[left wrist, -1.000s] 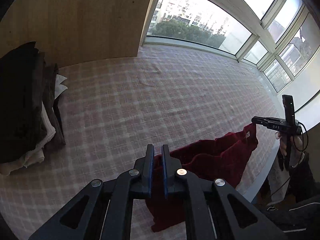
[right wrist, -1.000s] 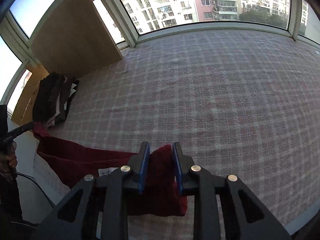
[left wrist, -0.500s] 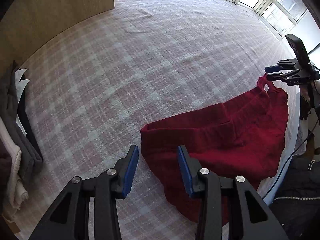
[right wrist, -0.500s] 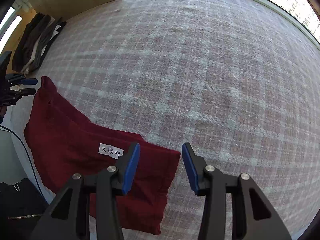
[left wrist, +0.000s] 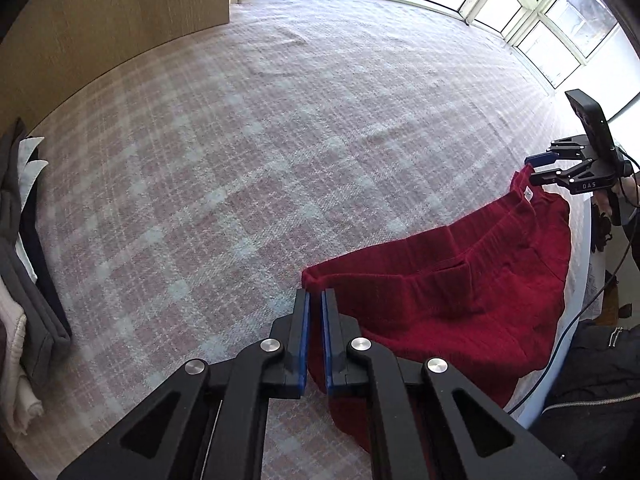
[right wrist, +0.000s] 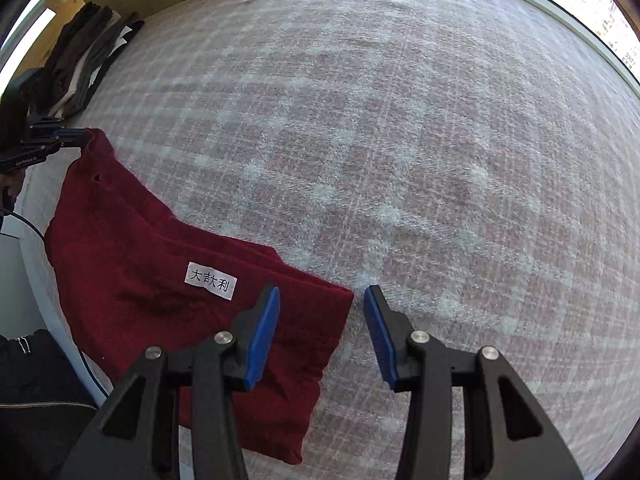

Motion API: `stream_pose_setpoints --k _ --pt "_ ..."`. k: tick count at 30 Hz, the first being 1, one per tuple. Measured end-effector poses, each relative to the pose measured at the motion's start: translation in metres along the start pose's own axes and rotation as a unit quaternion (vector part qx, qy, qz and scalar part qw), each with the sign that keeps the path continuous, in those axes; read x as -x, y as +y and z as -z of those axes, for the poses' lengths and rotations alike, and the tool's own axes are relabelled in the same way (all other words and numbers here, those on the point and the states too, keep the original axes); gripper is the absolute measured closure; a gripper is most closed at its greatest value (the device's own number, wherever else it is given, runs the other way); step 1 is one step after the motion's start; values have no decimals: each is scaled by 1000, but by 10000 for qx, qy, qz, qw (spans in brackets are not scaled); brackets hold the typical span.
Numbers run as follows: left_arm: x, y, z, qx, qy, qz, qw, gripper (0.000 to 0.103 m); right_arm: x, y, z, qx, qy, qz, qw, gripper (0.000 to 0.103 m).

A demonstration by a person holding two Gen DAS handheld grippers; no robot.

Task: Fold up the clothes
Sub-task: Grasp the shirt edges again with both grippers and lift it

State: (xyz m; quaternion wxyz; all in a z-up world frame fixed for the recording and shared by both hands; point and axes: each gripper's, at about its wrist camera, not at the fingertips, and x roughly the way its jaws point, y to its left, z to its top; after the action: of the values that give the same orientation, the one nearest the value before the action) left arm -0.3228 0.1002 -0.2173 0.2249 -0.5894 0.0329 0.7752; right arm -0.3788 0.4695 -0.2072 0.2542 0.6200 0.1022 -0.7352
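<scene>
A dark red knitted garment lies flat on the checked bedspread near its front edge. My left gripper is shut on the garment's left corner, and red cloth shows between its blue pads. The right wrist view shows the same garment with a white label, and the left gripper pinching the far corner. My right gripper stands wide open with the garment's near corner between its fingers, untouched. The right gripper also appears in the left wrist view, by the other corner.
A stack of folded dark and white clothes sits at the bed's left side beside a wooden panel. Windows run along the far side. A black jacket and a cable hang off the front edge.
The garment, held up by both grippers a second ago, was laid on the bed and let go. Since then my left gripper has shut on its corner again. The right stays open.
</scene>
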Motion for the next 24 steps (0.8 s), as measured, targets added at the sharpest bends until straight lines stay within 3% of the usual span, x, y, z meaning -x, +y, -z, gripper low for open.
stream_pose_setpoints --k 3,4,8,11,19,24 --pt "2 -1 2 98 -168 -7 9998 99 30 10 6 -76 -360 -55 9993 93" --pt "4 -1 2 136 -234 -13 9996 99 40 14 8 -101 -481 -73 9988 95" --pt "45 -7 16 337 -827 51 9960 99 80 27 16 -202 -960 -147 9951 96" --pt "101 -19 34 516 -1447 111 9881 99 110 38 22 -278 -1318 -201 9907 97" --pt "287 -58 95 411 -3033 -181 9518 99 184 63 36 -324 -2109 -231 9767 97" --pt "339 -66 108 392 -3431 -410 9376 99 226 77 44 -266 -2512 -186 9674 97"
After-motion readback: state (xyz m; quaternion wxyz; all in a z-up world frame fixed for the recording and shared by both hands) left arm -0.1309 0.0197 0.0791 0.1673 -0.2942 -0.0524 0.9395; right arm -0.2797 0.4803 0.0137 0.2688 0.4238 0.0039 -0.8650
